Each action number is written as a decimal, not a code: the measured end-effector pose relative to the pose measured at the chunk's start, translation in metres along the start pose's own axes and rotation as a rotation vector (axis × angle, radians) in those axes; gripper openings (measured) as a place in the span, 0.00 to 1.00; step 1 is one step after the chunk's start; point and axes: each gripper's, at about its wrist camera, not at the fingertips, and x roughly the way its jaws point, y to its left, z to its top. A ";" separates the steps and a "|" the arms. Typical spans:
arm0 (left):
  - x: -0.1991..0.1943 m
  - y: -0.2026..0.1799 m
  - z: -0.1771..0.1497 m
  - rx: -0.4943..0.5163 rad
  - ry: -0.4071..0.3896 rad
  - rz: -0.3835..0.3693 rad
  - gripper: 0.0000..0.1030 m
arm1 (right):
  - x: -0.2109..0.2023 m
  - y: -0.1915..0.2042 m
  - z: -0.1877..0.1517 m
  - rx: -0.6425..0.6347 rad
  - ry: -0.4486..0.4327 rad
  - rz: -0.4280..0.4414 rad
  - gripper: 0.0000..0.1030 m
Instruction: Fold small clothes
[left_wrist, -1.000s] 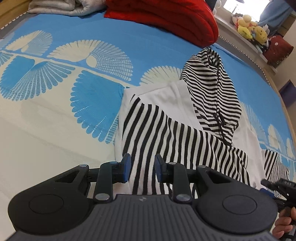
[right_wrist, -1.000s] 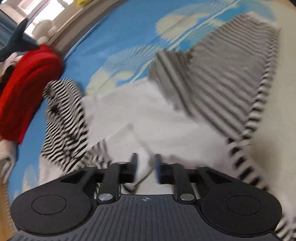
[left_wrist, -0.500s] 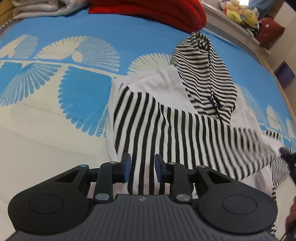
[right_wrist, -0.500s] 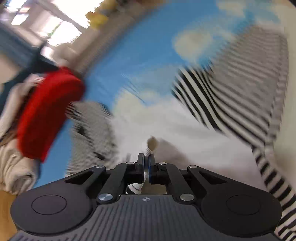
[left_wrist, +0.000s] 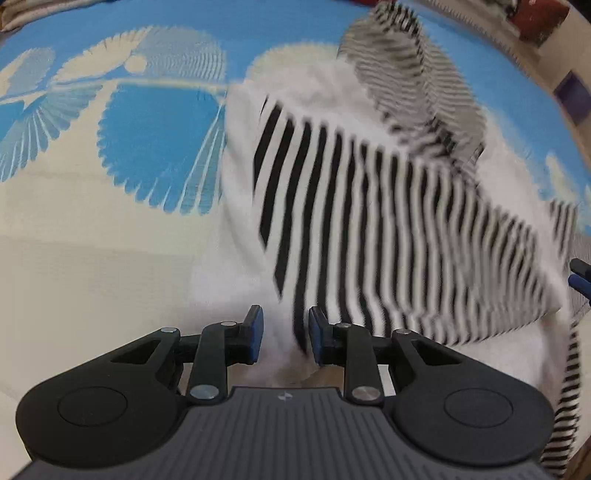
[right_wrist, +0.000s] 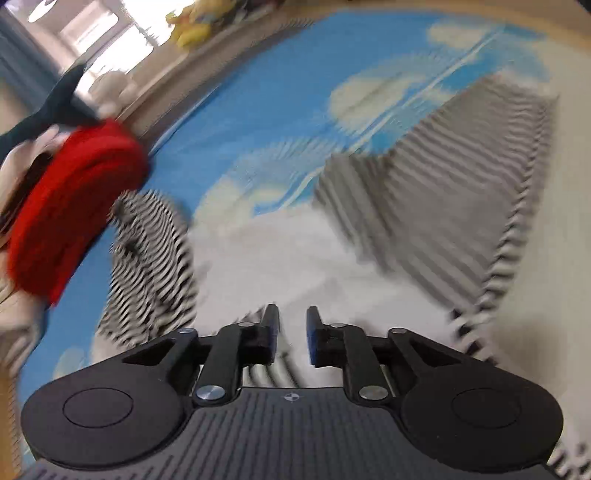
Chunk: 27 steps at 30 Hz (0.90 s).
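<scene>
A white hooded top with black-and-white striped sleeves lies on the bed. One striped sleeve lies folded across its body, and the striped hood is at the far end. My left gripper hovers low over the near hem, its jaws partly apart, with cloth showing below the gap but not pinched. My right gripper is opening over the white body, and nothing is pressed between its pads. The hood lies to its left and the other sleeve to its right. Both views are blurred.
The bedspread is blue and cream with a fan pattern. A folded red blanket lies beyond the hood, with pale cloth beside it. Soft toys sit on a ledge past the bed's edge.
The left gripper sank closer to the near hem. The right gripper closed on a bit of white cloth, then parted its jaws. The striped sleeve was drawn across the body to the right.
</scene>
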 end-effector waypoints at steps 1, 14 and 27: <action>0.005 -0.001 -0.002 0.007 0.016 0.018 0.30 | 0.009 -0.004 -0.001 0.008 0.057 -0.017 0.22; -0.002 -0.024 0.002 0.056 -0.005 0.028 0.31 | 0.022 -0.037 0.012 0.077 0.176 -0.161 0.36; -0.036 -0.090 0.009 0.135 -0.137 -0.046 0.34 | -0.036 -0.096 0.075 0.054 -0.105 -0.159 0.38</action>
